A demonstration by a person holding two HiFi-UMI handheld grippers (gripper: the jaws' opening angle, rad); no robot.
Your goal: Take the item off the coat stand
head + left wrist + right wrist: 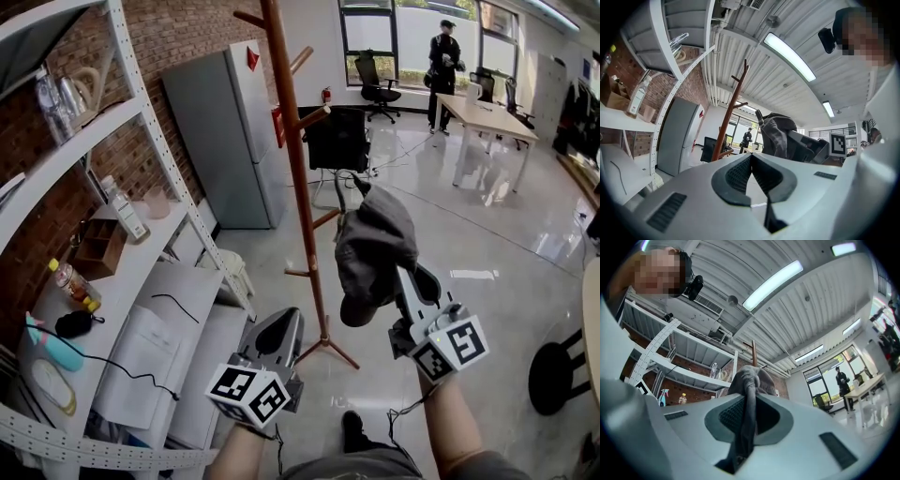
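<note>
A dark grey cap (375, 246) hangs in the air just right of the brown wooden coat stand (298, 187), close to one of its lower pegs. My right gripper (413, 277) is shut on the cap's fabric (749, 389), which runs down between the pads. In the left gripper view the cap (776, 135) and the right gripper (812, 147) show beyond the stand's pole (730, 119). My left gripper (283, 326) sits lower left of the cap, shut (751, 158) with nothing in it.
White metal shelving (150, 122) with bottles and a box runs along the brick wall at left. A grey fridge (230, 131) and a black office chair (337, 141) stand behind the stand. A person (444, 56) stands by a table (487, 117) far right. A black stool (553, 375) is at right.
</note>
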